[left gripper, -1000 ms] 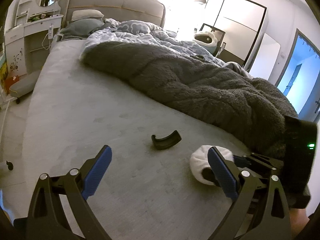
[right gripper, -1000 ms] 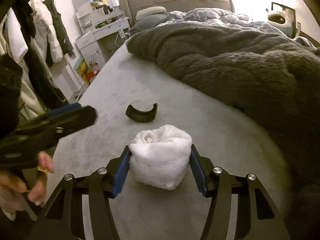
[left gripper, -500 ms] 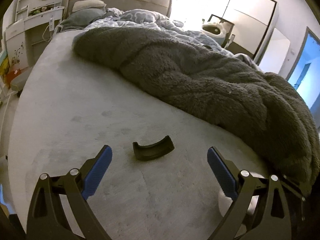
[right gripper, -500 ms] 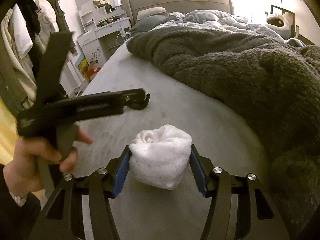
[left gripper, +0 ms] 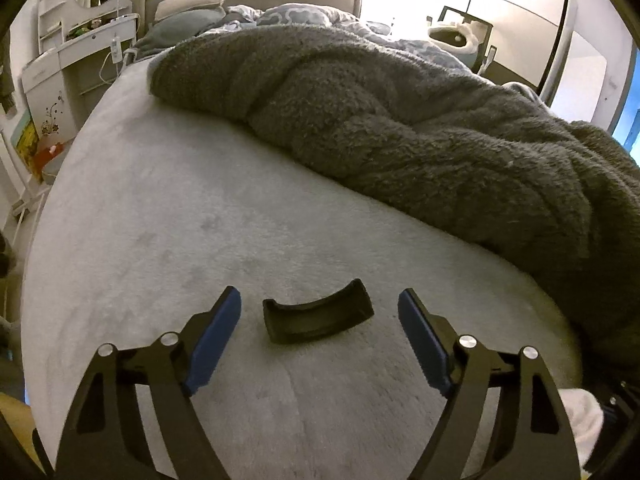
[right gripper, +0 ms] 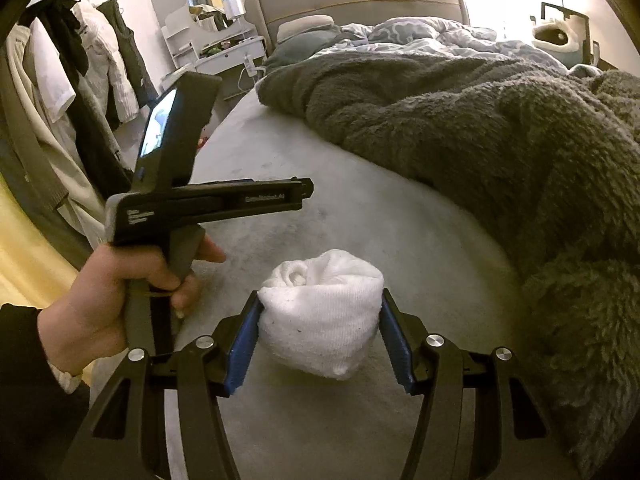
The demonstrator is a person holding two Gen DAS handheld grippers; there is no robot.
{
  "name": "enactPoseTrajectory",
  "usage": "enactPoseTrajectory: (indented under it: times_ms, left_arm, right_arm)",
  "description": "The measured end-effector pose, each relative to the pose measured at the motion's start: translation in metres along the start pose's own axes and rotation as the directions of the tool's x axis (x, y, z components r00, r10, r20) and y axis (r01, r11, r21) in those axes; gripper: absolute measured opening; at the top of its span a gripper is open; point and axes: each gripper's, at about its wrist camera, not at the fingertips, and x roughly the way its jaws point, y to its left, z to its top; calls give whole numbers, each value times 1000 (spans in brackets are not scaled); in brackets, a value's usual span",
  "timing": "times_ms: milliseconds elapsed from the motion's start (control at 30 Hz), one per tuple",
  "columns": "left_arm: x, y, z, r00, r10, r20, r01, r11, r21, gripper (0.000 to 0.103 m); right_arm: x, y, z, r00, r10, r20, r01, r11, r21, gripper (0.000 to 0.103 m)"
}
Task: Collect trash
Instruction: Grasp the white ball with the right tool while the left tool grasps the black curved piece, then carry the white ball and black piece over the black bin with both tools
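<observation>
Black curved scrap (left gripper: 318, 312) | between closing left hand-held gripper (left gripper: 320, 334) pads, untouched | right clamps white wad (right gripper: 320, 312)

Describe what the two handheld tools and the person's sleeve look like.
Both the left tool and right tool have black skeletal frames, silver rivets and blue finger pads. The left tool's body carries white lettering and a lit screen. The sleeve is dark.

Both wrist views low over bed (left gripper: 168, 216), headboard-facing.
</observation>
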Motion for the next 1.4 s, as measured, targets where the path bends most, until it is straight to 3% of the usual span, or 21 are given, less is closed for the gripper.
enactPoseTrajectory:
  times_ms: [67,133,167,800,1400]
  left_arm:
    - [2,-1,0,1000,10,-2,-10,1000,12,76]
    - [6,-2,0,999,37,-8,-37,999,30,54]
    - [8,-1,0,999,42,-10,-42,999,32,52]
    - [-37,5,-6,999,4,40,-6,999,54,49]
    - [-114,43,-48,997,-34,74,32,999,31,49]
  right_arm:
    - [-1,-1,-1,1000,1,1,-1,1000,0,58]
    - [0,-1,-1,1000,3,-2,-3,1000,-2,58]
    - [1,0,-1,1000,2,-3,-2,1000,-4,58]
    - [-4,8,-2,1000,-16,20,16,1000,-25,58]
    - [-32,37,-4,997,-22,68,21,1000,22,58]
